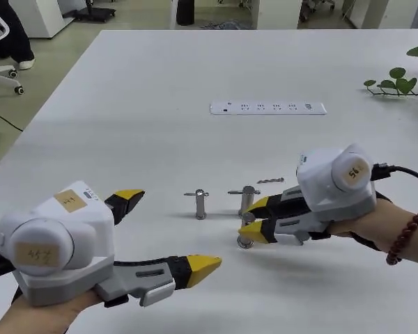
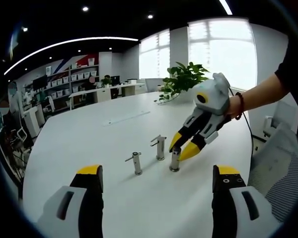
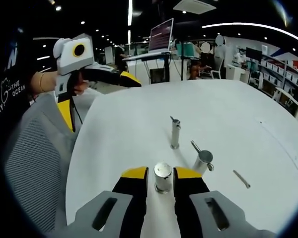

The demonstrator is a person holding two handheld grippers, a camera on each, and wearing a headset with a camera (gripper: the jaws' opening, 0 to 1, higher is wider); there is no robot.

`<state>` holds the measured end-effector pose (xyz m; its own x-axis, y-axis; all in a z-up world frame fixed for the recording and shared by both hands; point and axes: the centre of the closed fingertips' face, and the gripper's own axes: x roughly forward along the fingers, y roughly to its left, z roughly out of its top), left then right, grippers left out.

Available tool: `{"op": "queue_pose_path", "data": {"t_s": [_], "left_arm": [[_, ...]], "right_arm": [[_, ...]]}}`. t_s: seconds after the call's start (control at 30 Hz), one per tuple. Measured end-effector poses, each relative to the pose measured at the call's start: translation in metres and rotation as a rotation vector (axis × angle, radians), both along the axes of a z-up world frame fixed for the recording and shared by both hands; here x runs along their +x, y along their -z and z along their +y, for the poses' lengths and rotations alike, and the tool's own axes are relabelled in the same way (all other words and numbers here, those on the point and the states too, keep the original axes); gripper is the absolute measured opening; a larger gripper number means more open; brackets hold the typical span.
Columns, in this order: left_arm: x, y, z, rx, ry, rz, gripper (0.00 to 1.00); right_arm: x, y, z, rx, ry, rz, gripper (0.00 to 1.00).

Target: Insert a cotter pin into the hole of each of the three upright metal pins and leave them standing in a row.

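1. Centrally on the white table (image 1: 160, 104), the right gripper (image 1: 253, 218) has its jaws clamped around the nearest upright pin (image 1: 245, 238).
2. Just beyond stand the middle pin (image 1: 247, 202) and the left pin (image 1: 200, 207), each upright.
3. A first cotter pin (image 1: 235, 191) crosses the middle pin's top, and a second cotter pin (image 1: 194, 193) crosses the left pin's.
4. A loose cotter pin (image 1: 270, 181) lies flat near the middle pin.
5. The left gripper (image 1: 168, 229) hovers apart, jaws spread wide.

Head looks down; all 3 views share pins (image 1: 246, 200).
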<state>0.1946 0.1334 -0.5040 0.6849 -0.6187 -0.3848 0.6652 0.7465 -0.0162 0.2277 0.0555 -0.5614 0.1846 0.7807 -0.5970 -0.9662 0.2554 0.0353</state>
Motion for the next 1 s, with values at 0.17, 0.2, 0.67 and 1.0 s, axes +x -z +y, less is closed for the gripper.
{"op": "queue_pose_path", "data": {"t_s": [0.17,0.2,0.67,1.0], "left_arm": [[0.000,0.001,-0.001,-0.004,0.001,0.008,0.92],[0.000,0.001,-0.002,-0.004,0.002,0.009,0.93],[0.002,0.003,-0.003,0.000,0.006,0.014,0.95],[0.006,0.003,-0.005,-0.011,0.002,0.011,0.95]], "right_arm": [[0.000,-0.008,-0.005,0.007,0.016,0.040,0.22],[0.000,-0.010,-0.006,0.008,0.014,0.037,0.23],[0.018,-0.035,-0.030,-0.031,0.052,0.049,0.28],[0.043,-0.037,-0.041,-0.110,0.058,0.027,0.26]]}}
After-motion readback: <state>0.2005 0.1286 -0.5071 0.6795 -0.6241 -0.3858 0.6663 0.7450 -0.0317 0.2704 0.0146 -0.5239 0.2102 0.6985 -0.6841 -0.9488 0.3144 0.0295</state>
